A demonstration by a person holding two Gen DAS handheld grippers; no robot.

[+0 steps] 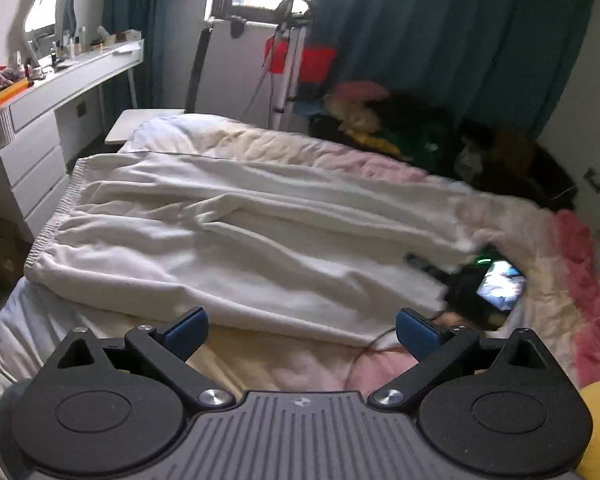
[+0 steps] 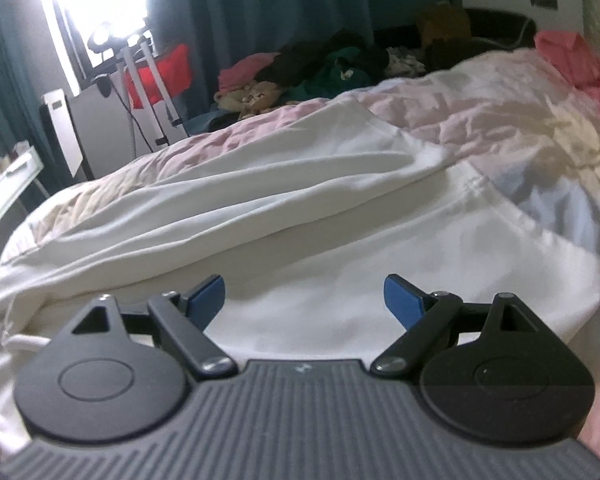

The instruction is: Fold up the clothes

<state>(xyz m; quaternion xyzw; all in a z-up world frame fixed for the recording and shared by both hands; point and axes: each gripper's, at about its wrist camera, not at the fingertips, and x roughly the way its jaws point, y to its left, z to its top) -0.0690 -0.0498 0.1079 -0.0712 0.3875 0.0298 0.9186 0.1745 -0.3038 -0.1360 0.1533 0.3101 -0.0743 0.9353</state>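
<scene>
Left wrist view: we see open bedding [image 1: 284, 364] at lower centre, passable between the spread jaws of the left gripper [image 1: 302, 330]. A dark device with lit screen [image 1: 496, 288] blocks right of centre; the clothes heap [image 1: 400, 128] crowds upper right. Right wrist view: the white garment [image 2: 340, 280] spreads smooth at centre, unobstructed ahead of the right gripper [image 2: 304, 298].

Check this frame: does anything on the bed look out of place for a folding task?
Yes. A lit phone lies on the bedding right at the edge of the white garment, partly among dark items, where a fold could catch it. The garment itself lies wrinkled, not flat. Both the left gripper and right gripper are open, holding nothing.
</scene>
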